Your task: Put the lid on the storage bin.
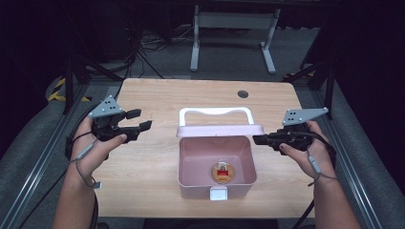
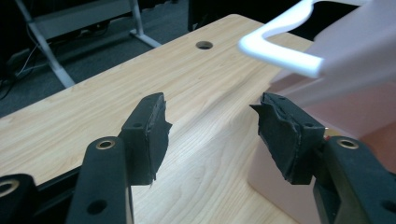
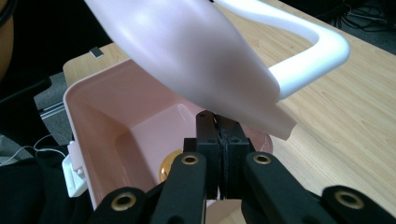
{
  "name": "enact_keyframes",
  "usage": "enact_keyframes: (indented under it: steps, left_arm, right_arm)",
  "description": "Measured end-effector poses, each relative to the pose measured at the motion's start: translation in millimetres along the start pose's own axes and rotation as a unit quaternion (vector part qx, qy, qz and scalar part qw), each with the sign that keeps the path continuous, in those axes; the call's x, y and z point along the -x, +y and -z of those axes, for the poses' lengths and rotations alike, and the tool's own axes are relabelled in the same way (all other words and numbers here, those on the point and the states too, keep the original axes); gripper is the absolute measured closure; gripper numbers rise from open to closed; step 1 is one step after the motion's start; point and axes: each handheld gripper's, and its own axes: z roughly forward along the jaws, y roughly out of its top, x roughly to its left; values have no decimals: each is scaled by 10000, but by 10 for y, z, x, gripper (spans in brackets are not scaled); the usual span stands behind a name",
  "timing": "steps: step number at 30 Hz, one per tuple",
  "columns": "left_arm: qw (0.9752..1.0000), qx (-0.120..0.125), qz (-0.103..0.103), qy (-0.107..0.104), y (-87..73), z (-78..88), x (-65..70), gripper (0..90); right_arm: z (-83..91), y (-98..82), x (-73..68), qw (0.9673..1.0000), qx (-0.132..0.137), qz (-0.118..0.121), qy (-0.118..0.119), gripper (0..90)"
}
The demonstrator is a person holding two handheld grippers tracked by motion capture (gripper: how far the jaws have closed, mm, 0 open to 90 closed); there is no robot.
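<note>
Progress is judged from the pink plastic box (image 1: 216, 164) with the hinged lid, which is set near the middle of the pale wooden surface (image 1: 157, 191), slightly toward the person's side. Its lid (image 1: 220, 130), fitted with a white loop handle (image 1: 216, 113), is already raised and is seen standing up at the far rim, so the opening step appears to be done. Inside, on the floor of the box, a small round golden object with a red mark (image 1: 223, 172) is seen; what it is cannot be made out. A white latch tab (image 1: 218, 192) hangs at the near wall, unfastened. The right tongs (image 1: 258, 139) are pressed together, their tips placed at the right end of the lid's edge; in the right gripper view the closed pads (image 3: 219, 135) sit just under the lid, and whether the edge is pinched between them cannot be told. The left tongs (image 1: 138, 119) are held apart with nothing between them, well to the left of the box above bare wood. What seems left is either the removal of the round object or the lowering and latching of the lid; neither is yet begun.
</note>
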Motion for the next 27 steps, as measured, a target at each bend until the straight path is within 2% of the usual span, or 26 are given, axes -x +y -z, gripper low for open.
enact_keyframes:
  steps: [4,11,19,21,24,27]
  left_arm:
    - [9999,-52,95,102,-44,-31,-102,425]
    - [9996,-101,247,122,-96,-119,-255,424]
    - [9990,-172,403,105,-128,-243,-357,421]
    - [9990,-204,366,123,-129,-269,-379,421]
    - [9987,-230,458,78,-137,-305,-392,421]
    - [9987,-225,455,73,-143,-329,-418,422]
  right_arm:
    - [5,-14,-11,10000,-38,15,-12,897]
    - [38,-47,-50,9999,-106,13,-9,893]
    - [48,-84,-111,9998,-197,51,-33,890]
    - [37,-94,-129,9997,-254,53,-24,890]
    - [32,-104,-160,9994,-341,71,-24,890]
    - [39,-109,-192,9992,-392,86,-22,890]
